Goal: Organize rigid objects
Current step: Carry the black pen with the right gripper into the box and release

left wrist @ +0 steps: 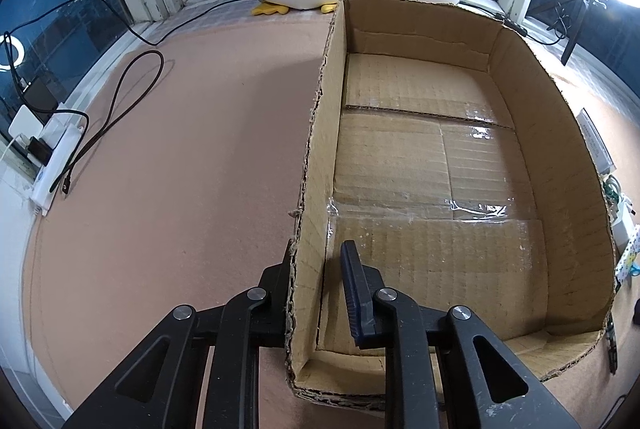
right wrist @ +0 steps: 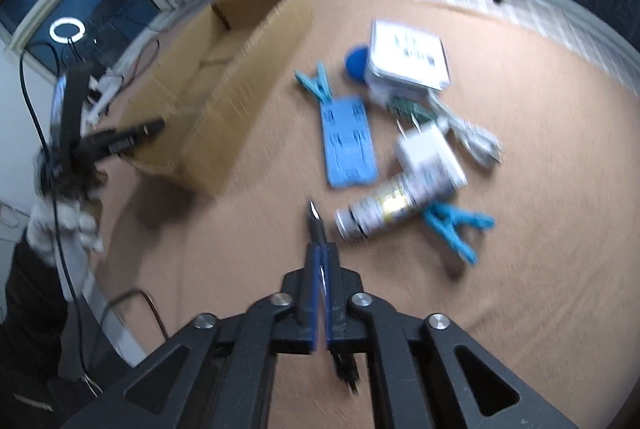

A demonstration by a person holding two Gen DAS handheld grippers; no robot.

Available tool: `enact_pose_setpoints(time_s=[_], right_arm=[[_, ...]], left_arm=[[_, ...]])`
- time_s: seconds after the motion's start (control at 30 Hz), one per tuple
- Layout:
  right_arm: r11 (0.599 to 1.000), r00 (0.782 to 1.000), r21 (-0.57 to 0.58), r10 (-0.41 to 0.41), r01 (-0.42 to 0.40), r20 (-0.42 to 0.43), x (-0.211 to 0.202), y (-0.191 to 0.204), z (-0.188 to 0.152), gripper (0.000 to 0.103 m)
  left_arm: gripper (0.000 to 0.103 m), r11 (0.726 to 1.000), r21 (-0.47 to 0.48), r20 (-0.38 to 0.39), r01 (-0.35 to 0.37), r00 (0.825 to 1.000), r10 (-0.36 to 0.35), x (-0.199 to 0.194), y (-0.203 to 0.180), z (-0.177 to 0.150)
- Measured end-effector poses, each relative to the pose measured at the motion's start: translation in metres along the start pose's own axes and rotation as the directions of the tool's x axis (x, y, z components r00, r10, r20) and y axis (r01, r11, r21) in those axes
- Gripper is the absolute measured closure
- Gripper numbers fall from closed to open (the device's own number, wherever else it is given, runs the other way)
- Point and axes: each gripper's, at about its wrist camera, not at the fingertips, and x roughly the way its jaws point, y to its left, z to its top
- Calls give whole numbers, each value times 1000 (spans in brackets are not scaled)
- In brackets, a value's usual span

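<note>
Left gripper (left wrist: 316, 293) clamped on the near-left wall of the empty cardboard box (left wrist: 560, 165), one finger outside, one inside; right gripper (right wrist: 319, 269) to the right of the box, jaws nearly together gripping a dark pen-like tool (right wrist: 316, 225); farther right of the box lie a blue card (right wrist: 347, 143), clothespins (right wrist: 316, 81), a can (right wrist: 384, 211) and a white charger (right wrist: 430, 157).

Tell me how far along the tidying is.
Nothing done: the brown cardboard box is empty. In hand: the left gripper clamps its wall, and the right gripper holds a thin dark pen. Left on the cloth: the blue clothes pegs, flat blue tray, white charger and metal can.
</note>
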Motion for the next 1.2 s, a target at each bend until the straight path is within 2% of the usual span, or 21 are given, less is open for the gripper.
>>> enact_pose_setpoints(time_s=[0.03, 0.07, 0.2, 0.57, 0.63, 0.7, 0.87, 1.13, 1.2], right_arm=[[1000, 1000, -15, -12, 12, -11, 4, 0, -3, 62], [998, 999, -46, -39, 37, -34, 9, 2, -7, 58], [992, 992, -100, -84, 75, -90, 26, 4, -11, 59], [950, 965, -259, -219, 177, -141, 44, 33, -4, 59], [951, 963, -261, -212, 164, -167, 46, 35, -1, 56], [951, 962, -270, -203, 150, -182, 49, 38, 2, 48], [940, 963, -296, -222, 169, -154, 54, 51, -4, 35], [948, 963, -270, -218, 170, -158, 54, 43, -9, 35], [948, 964, -272, -213, 165, -157, 53, 44, -7, 40]], left_arm=[[82, 1000, -1, 0, 0, 1000, 0, 0, 0, 0], [82, 1000, -2, -1, 0, 1000, 0, 0, -1, 0], [82, 1000, 0, 0, -1, 1000, 1, 1, 0, 1], [82, 1000, -10, 4, 6, 1000, -6, 1, 2, 2], [82, 1000, -9, 4, 6, 1000, -6, 1, 2, 2], [82, 1000, -10, 5, 6, 1000, -6, 1, 2, 2], [82, 1000, -15, 8, 15, 1000, -14, 1, 3, 1], [82, 999, -24, 15, 25, 1000, -24, 2, 5, 1], [82, 999, -25, 16, 26, 1000, -26, 2, 6, 1]])
